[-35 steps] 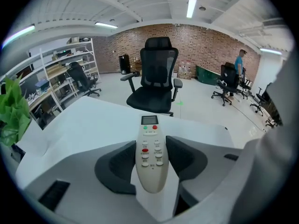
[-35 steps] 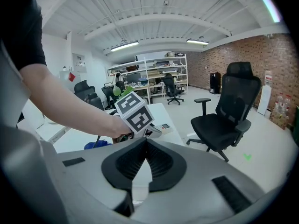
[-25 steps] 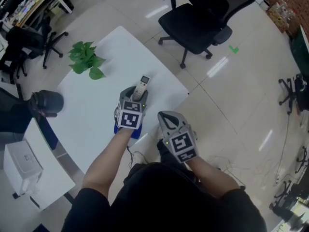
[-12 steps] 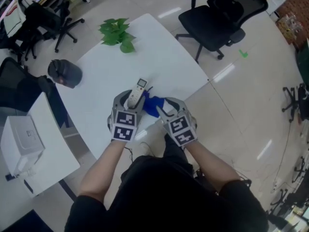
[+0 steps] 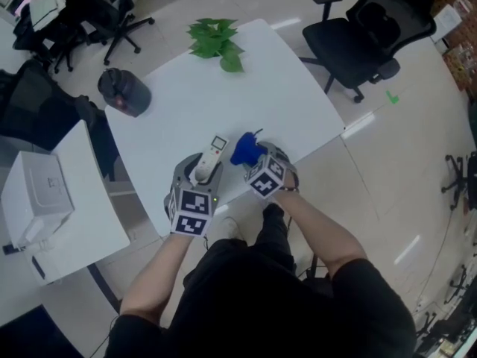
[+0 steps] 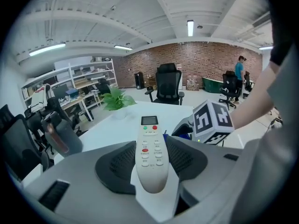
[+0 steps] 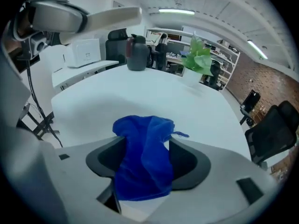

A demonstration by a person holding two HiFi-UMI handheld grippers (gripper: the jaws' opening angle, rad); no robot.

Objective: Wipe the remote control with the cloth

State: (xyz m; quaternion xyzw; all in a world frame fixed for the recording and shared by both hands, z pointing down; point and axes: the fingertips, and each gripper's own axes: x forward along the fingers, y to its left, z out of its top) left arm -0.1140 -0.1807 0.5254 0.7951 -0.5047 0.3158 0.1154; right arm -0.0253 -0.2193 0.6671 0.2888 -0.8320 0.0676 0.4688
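Note:
A white remote control (image 5: 212,151) lies between the jaws of my left gripper (image 5: 203,171), which is shut on its sides; in the left gripper view the remote (image 6: 148,129) points its buttons up and away from the camera. The blue cloth (image 5: 244,149) lies bunched on the white table (image 5: 186,103) just right of the remote. My right gripper (image 5: 257,159) reaches over it, and its jaws are opening. In the right gripper view the cloth (image 7: 142,143) drapes loosely between the wide jaws of the right gripper (image 7: 145,158), with a gap at the left pad.
A green plant (image 5: 216,42) stands at the table's far edge. A dark bottle-like object (image 5: 123,92) sits at the far left corner. A black office chair (image 5: 369,32) stands beyond the table, and a white side table (image 5: 52,222) with a box is at the left.
My right gripper has come up from below the table's near edge to the blue cloth and its jaws have spread around it. The left gripper still holds the remote.

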